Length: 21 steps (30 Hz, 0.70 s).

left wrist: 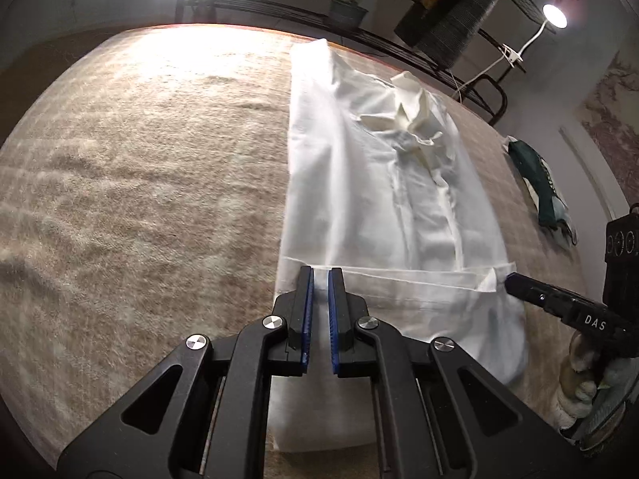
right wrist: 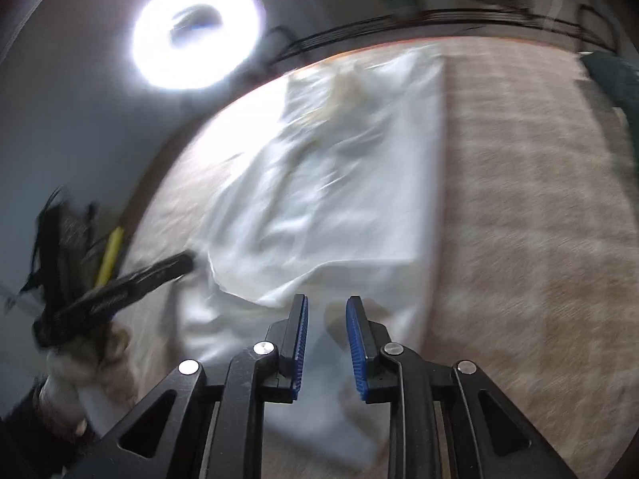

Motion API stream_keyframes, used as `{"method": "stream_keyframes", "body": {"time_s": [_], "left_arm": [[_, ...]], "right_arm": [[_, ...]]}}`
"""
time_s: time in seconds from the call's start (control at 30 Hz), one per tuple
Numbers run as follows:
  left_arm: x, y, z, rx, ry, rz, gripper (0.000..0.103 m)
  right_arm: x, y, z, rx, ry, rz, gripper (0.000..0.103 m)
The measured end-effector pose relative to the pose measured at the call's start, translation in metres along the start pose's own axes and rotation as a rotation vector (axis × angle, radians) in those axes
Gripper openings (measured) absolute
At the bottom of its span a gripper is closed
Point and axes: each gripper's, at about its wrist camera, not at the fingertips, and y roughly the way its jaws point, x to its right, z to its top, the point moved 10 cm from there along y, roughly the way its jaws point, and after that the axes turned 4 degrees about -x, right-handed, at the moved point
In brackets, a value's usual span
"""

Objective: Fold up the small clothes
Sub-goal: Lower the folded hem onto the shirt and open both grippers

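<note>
White cotton shirt lay lengthwise on the beige carpeted tabletop, near hem folded over. Left gripper pinched that hem shut; right gripper stood empty, jaws slightly apart.

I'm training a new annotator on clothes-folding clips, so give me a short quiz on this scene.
1. True or false: the white fabric shirt lies on the beige carpeted surface.
2. The dark green cloth lies: A) on top of the shirt; B) apart from the shirt, on the carpeted surface; C) between the tongs.
3. Short answer: how do the jaws of the right tongs stand?
Key: 1 true; 2 B; 3 open, pinching nothing.
</note>
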Motion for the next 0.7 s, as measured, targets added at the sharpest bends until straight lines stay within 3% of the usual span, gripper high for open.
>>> {"method": "stream_keyframes", "body": {"time_s": [0.1, 0.17, 0.33, 0.43, 0.57, 0.7], "left_arm": [[-0.003, -0.005, 0.002, 0.022, 0.017, 0.009, 0.003], [-0.005, -0.009, 0.002, 0.035, 0.032, 0.023, 0.003], [-0.007, -0.009, 0.001, 0.038, 0.042, 0.037, 0.004], [-0.005, -0.008, 0.0, 0.038, 0.055, 0.043, 0.004], [-0.002, -0.003, -0.001, 0.039, 0.092, 0.071, 0.004], [-0.005, 0.001, -0.001, 0.05, 0.13, 0.128, 0.004]], "right_arm": [[0.012, -0.007, 0.005, 0.03, 0.019, -0.043, 0.025], [0.016, -0.014, 0.006, 0.054, 0.004, -0.076, 0.033], [0.025, -0.018, 0.005, 0.067, 0.014, -0.087, 0.033], [0.025, -0.014, 0.005, 0.055, 0.003, -0.095, 0.026], [0.017, -0.009, 0.005, 0.042, -0.036, -0.098, 0.001], [0.022, -0.01, 0.004, 0.05, -0.059, -0.167, 0.0]]}}
